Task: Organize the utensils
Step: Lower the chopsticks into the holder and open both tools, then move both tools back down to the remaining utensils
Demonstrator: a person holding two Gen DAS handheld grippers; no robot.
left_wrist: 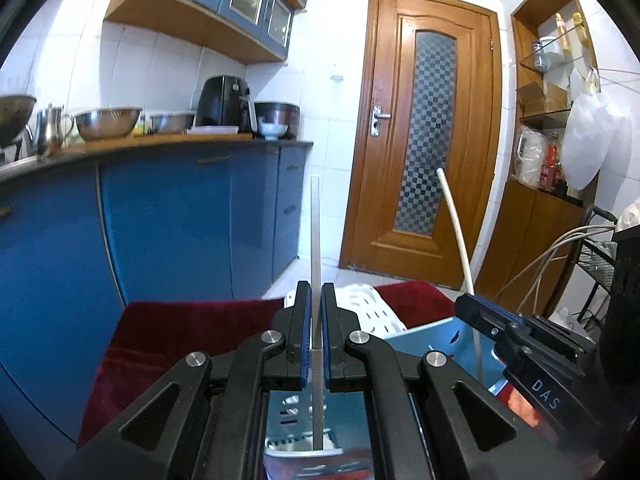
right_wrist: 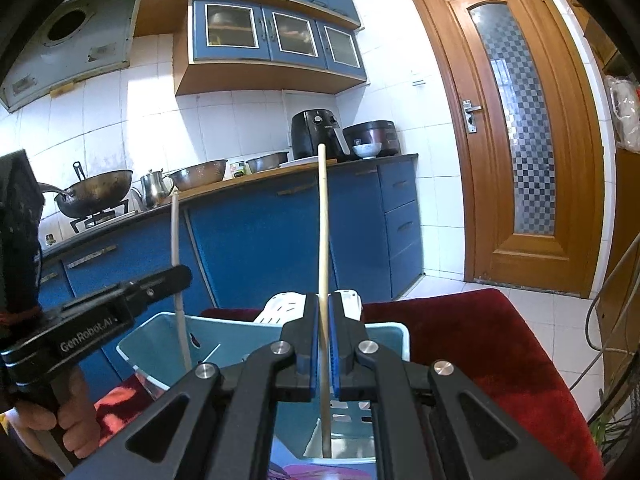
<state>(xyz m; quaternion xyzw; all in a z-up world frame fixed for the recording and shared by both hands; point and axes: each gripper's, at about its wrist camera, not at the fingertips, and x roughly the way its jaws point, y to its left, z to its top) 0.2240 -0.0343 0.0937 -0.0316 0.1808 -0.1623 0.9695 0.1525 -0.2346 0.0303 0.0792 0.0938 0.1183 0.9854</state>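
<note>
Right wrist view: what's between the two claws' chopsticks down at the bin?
Nothing solid: only the open interior of the light blue bin separates the pale chopstick in the left claw from the wooden chopstick in the right claw.

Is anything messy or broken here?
Nothing looks spilled or broken. Each gripper holds one chopstick upright over the blue holder: the left gripper a grey chopstick, the right gripper a wooden chopstick. The wooden one just leans a bit.
</note>
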